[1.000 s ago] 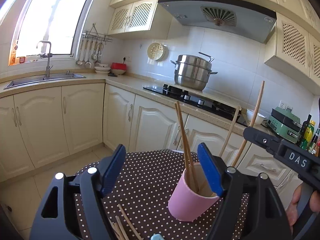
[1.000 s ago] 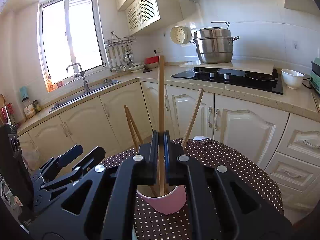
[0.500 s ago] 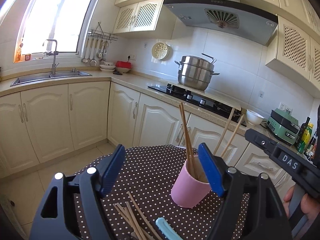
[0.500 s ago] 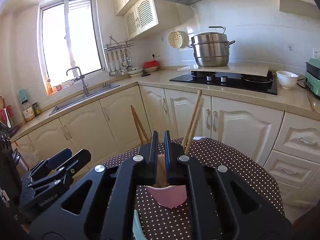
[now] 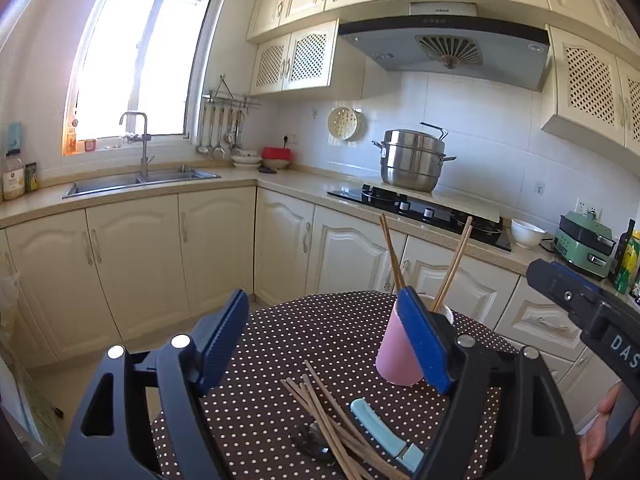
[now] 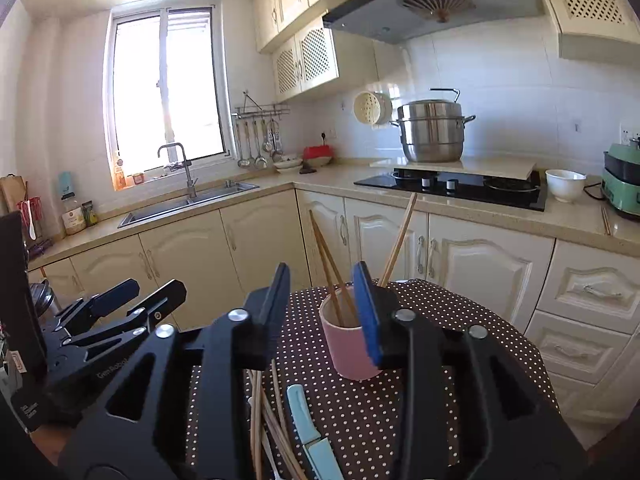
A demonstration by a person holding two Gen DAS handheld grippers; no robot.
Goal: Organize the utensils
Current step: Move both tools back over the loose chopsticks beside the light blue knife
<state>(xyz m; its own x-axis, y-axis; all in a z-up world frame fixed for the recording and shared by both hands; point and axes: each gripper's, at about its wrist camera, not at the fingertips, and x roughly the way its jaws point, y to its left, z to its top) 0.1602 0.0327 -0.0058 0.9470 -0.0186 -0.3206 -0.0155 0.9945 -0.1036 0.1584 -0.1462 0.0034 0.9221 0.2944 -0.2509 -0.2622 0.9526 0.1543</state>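
Observation:
A pink cup (image 5: 394,356) stands on the dotted brown tablecloth (image 5: 320,320) with several wooden chopsticks (image 5: 390,252) upright in it. In front of the cup lie loose chopsticks (image 5: 328,420), a light blue knife (image 5: 380,428) and a spoon (image 5: 310,442). My left gripper (image 5: 324,340) is open and empty, drawn back from the cup. In the right wrist view the right gripper (image 6: 323,308) has its jaws opening, with nothing between the pads. The cup (image 6: 352,348) and its chopsticks (image 6: 328,264) stand just beyond them. The loose chopsticks (image 6: 264,420) and knife (image 6: 304,420) lie below the jaws.
The small round table stands in a kitchen. Cream cabinets (image 5: 132,264) run behind it, with a sink (image 5: 140,180) at the left and a hob with a steel pot (image 5: 412,160) at the right. A person's hand (image 5: 600,432) shows at the right edge.
The right gripper let a chopstick go into the cup and its jaws parted. Both grippers pulled back from the cup, bringing the loose chopsticks, knife and spoon into view.

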